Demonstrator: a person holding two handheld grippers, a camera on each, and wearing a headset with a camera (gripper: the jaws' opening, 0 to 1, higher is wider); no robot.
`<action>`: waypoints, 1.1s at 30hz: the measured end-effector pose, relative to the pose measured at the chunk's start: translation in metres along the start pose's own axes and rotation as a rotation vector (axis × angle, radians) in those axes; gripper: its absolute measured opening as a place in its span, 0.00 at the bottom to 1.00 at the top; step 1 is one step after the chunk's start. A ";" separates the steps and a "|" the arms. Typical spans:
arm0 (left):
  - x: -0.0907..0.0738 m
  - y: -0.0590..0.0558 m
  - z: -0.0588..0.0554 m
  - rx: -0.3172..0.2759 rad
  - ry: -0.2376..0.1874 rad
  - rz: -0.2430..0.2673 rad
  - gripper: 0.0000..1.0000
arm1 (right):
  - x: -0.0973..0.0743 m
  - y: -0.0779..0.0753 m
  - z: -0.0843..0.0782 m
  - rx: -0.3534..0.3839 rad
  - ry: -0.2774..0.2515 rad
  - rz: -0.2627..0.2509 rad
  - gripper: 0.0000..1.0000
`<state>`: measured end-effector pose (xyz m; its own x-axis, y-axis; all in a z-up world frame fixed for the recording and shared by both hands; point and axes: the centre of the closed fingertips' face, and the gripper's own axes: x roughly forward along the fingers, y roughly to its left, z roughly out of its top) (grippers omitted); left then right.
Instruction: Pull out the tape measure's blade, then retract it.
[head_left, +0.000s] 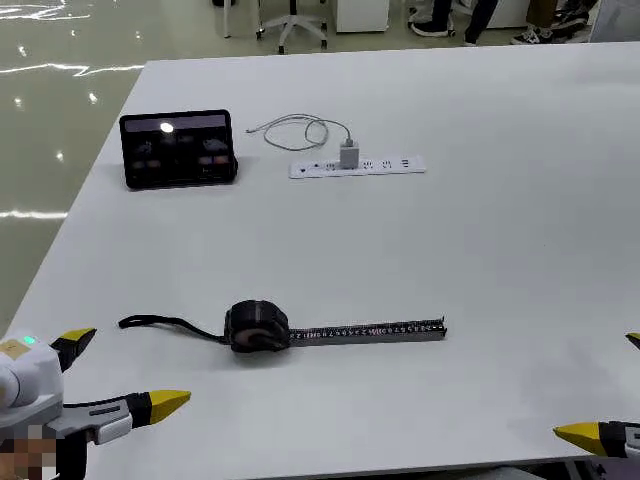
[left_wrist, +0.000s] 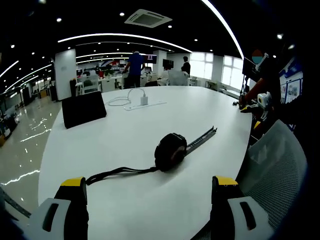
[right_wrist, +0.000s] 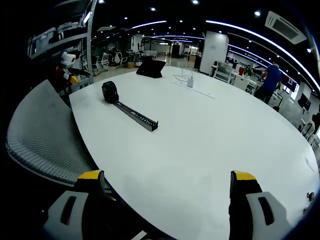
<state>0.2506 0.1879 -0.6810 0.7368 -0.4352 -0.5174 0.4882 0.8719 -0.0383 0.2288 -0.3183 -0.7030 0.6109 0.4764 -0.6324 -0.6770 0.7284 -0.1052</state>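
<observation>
A black tape measure (head_left: 257, 326) lies on the white table (head_left: 420, 250), its blade (head_left: 370, 331) pulled out to the right and its wrist strap (head_left: 165, 323) trailing left. My left gripper (head_left: 122, 374) is open at the table's near left corner, short of the case (left_wrist: 170, 150). My right gripper (head_left: 610, 400) is open at the near right edge, far from the blade's tip (right_wrist: 152, 125). In the right gripper view the case (right_wrist: 110, 91) lies at the far left and the blade (right_wrist: 134, 115) runs toward me. Nothing sits between either pair of jaws.
A dark tablet (head_left: 177, 149) stands propped at the back left. A white power strip (head_left: 357, 165) with a plugged charger and coiled cable (head_left: 295, 130) lies behind the tape. A mesh chair (right_wrist: 45, 135) sits at the near edge. People stand in the far room.
</observation>
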 end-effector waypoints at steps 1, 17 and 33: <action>0.001 -0.001 0.001 0.006 0.003 0.002 1.00 | 0.000 -0.001 0.001 -0.010 0.004 -0.002 1.00; 0.040 -0.036 0.033 -0.006 -0.003 0.026 1.00 | 0.018 0.005 0.031 -0.118 0.026 0.095 1.00; 0.080 -0.060 0.043 -0.095 -0.037 0.119 1.00 | 0.028 0.015 0.034 -0.166 0.048 0.142 1.00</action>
<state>0.3007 0.0904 -0.6832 0.8045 -0.3340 -0.4911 0.3511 0.9344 -0.0604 0.2492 -0.2773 -0.6963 0.4867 0.5414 -0.6856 -0.8156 0.5628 -0.1344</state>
